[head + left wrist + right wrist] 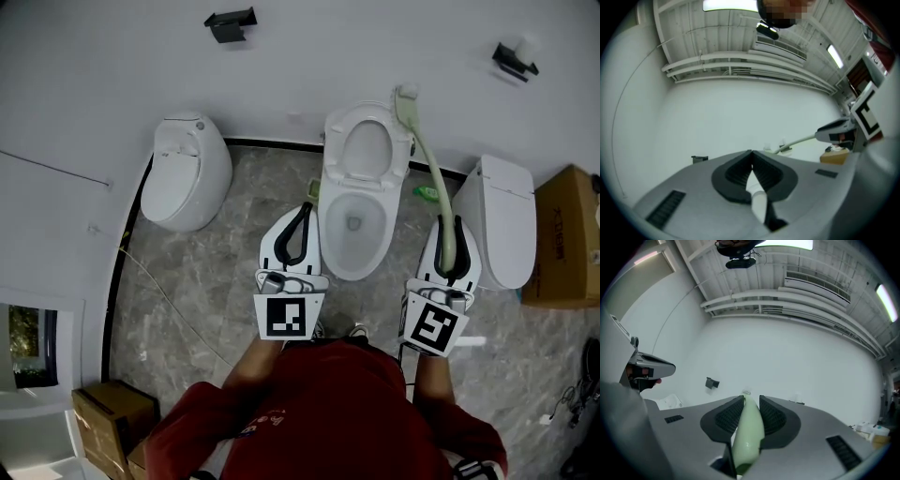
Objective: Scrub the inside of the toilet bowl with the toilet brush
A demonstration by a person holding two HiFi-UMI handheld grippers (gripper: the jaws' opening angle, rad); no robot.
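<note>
Item 1. Open white ceramic toilet bowl [327, 246], seat raised against the white wall, on the grey marbled floor [220, 281].

Item 2. Pale green plastic toilet brush [432, 165] [749, 433]. It is outside the bowl, to its right; the handle curves up to a head beside the raised seat.

Item 3. Right gripper [452, 225] [750, 400], jaws clamped on the brush handle.

Item 4. Left gripper [306, 210] [751, 153], jaws closed tip to tip, holding nothing; it is just left of the bowl rim.

Item 5. Closed white toilet [186, 171] to the left, and another closed white toilet unit [507, 221] to the right.

Item 6. Small green bottle [427, 193] on the floor.

Item 7. Brown cardboard box [562, 236] at the far right.
</note>
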